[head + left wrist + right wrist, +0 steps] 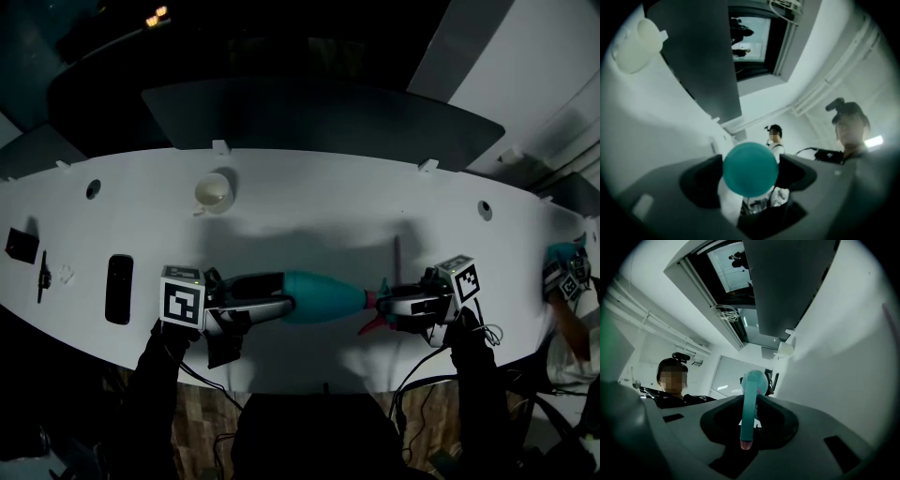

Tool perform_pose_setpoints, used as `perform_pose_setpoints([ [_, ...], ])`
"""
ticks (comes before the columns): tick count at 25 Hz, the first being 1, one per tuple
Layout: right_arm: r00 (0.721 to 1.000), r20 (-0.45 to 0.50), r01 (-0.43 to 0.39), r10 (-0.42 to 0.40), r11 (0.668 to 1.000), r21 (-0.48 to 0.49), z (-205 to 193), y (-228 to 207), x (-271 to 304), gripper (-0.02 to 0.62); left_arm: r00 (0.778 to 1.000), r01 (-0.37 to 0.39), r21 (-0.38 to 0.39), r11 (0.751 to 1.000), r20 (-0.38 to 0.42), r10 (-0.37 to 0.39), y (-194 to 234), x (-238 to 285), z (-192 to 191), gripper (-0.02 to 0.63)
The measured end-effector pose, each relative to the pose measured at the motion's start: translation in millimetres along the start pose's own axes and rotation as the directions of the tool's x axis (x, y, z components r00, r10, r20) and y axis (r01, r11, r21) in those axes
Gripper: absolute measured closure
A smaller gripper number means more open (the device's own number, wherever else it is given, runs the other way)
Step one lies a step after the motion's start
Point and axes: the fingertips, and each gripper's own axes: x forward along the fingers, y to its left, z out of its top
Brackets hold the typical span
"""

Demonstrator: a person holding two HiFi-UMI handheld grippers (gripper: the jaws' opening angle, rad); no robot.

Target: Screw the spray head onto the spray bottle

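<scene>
A teal spray bottle is held lying level above the white table, between my two grippers. My left gripper is shut on its base end; in the left gripper view the bottle's round bottom fills the gap between the jaws of that gripper. At the neck end, my right gripper is shut on the spray head, which has a pink collar and a red trigger. In the right gripper view the teal spray head runs between the jaws of the right gripper, its pink tip toward the camera.
A white cup stands at the table's back left, also visible as a cup in the left gripper view. A black flat device and small black items lie at the left. A dark panel stands behind the table. Another person's gripper shows at the right edge.
</scene>
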Motion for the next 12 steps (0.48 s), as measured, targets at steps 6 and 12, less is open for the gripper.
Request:
perform_pose_setpoints([
  [6, 0.998, -0.056, 0.031, -0.032, 0.999, -0.02, -5.8, -2.9, -0.9, 0.515, 0.996, -0.019, 0.006, 1.0, -0.081, 0.02, 5.8, 5.3, -12.2, 0.224],
  [12, 1.0, 0.002, 0.014, -0.014, 1.0, 0.008, -0.3, -2.7, -3.4, 0.515, 0.995, -0.03, 0.365, 0.93, -0.074, 0.061, -10.7, 9.4, -5.6, 0.23],
])
